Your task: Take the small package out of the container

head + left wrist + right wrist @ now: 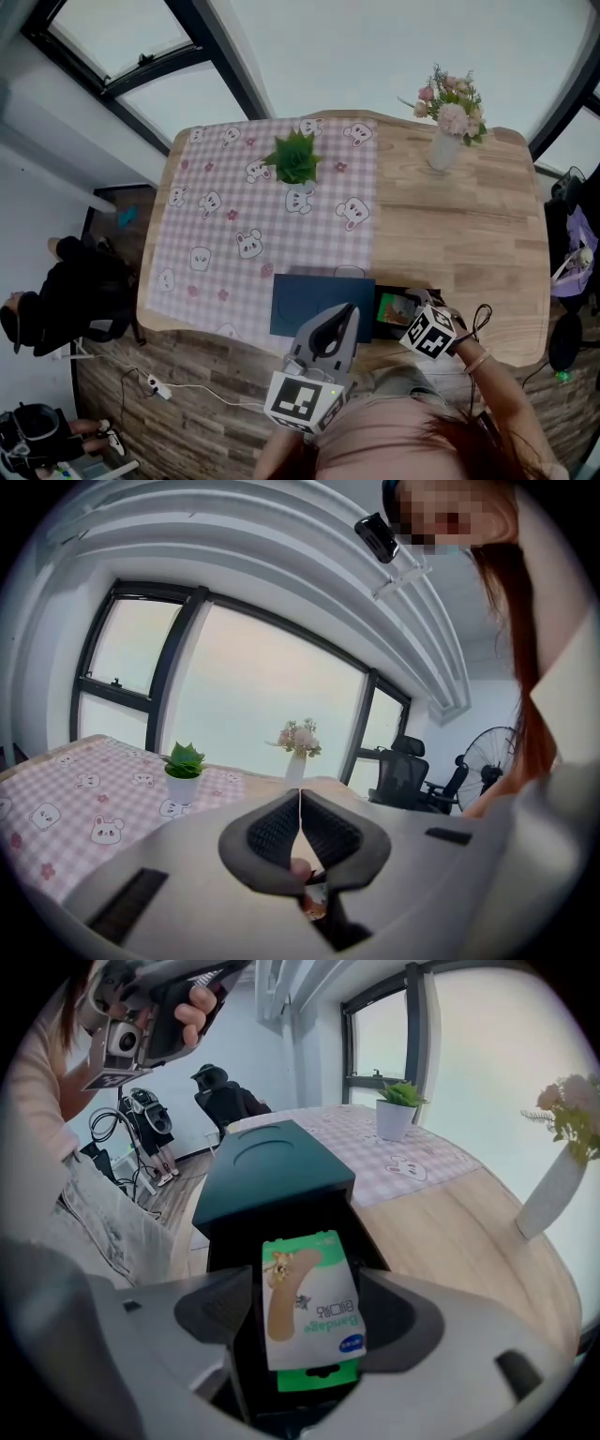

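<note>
Package (312,1299) lies flat in the open container (281,1185), directly beneath the right tool (307,1309), whose spread jaws straddle its long sides without gripping; the left tool (300,803) is clenched empty, farther off.

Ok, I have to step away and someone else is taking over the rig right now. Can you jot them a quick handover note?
Left tool: shut, nothing in it, held near the box and not in use.
Right tool: open, angled down into the dark box, one jaw on each side of the bandage pack, not gripping it.
Bandage pack: lying in the box's open compartment.
Done: box is open and the right tool is lined up.
Left: close on the pack and lift it out.
</note>
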A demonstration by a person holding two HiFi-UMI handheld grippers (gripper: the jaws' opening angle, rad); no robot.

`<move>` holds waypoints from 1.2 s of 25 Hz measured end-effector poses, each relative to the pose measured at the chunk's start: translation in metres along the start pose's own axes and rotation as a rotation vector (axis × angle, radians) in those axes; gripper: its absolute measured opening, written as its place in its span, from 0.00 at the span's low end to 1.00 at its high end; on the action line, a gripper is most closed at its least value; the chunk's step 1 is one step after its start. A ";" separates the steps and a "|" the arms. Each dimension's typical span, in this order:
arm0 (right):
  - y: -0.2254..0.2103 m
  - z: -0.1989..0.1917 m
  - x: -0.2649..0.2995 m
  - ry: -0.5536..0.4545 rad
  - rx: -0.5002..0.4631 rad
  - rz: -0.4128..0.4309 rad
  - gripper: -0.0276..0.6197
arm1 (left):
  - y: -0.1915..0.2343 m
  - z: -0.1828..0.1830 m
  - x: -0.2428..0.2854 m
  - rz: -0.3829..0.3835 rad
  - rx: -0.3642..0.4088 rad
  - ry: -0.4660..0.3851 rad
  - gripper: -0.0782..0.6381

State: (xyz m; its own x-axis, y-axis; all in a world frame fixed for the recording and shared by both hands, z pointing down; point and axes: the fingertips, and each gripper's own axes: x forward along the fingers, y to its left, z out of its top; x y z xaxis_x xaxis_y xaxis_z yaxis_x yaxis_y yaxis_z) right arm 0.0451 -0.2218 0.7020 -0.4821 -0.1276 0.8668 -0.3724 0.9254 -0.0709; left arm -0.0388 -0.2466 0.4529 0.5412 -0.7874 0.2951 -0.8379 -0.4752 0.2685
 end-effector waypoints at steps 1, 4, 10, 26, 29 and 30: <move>0.000 -0.001 0.001 0.013 -0.007 0.002 0.58 | 0.002 0.000 0.000 0.005 -0.001 -0.001 0.12; 0.002 -0.005 0.005 0.054 -0.039 -0.005 0.60 | 0.006 -0.001 -0.001 0.016 -0.009 -0.004 0.12; -0.001 -0.011 0.014 0.109 -0.087 -0.058 0.60 | 0.009 -0.003 -0.003 0.021 -0.011 -0.010 0.12; 0.001 -0.011 0.009 0.114 -0.135 -0.088 0.55 | 0.007 0.000 -0.004 0.011 0.000 -0.018 0.12; 0.000 -0.010 0.002 0.097 -0.115 -0.107 0.55 | 0.010 0.003 -0.004 0.016 0.001 -0.025 0.12; 0.000 -0.008 -0.001 0.088 -0.106 -0.114 0.55 | 0.011 0.004 -0.004 0.018 0.000 -0.027 0.12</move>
State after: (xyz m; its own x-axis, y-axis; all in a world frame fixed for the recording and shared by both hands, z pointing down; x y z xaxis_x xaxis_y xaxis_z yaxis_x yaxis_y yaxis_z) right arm 0.0523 -0.2191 0.7053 -0.3683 -0.2060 0.9066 -0.3322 0.9399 0.0786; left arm -0.0502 -0.2500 0.4510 0.5241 -0.8060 0.2753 -0.8474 -0.4612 0.2631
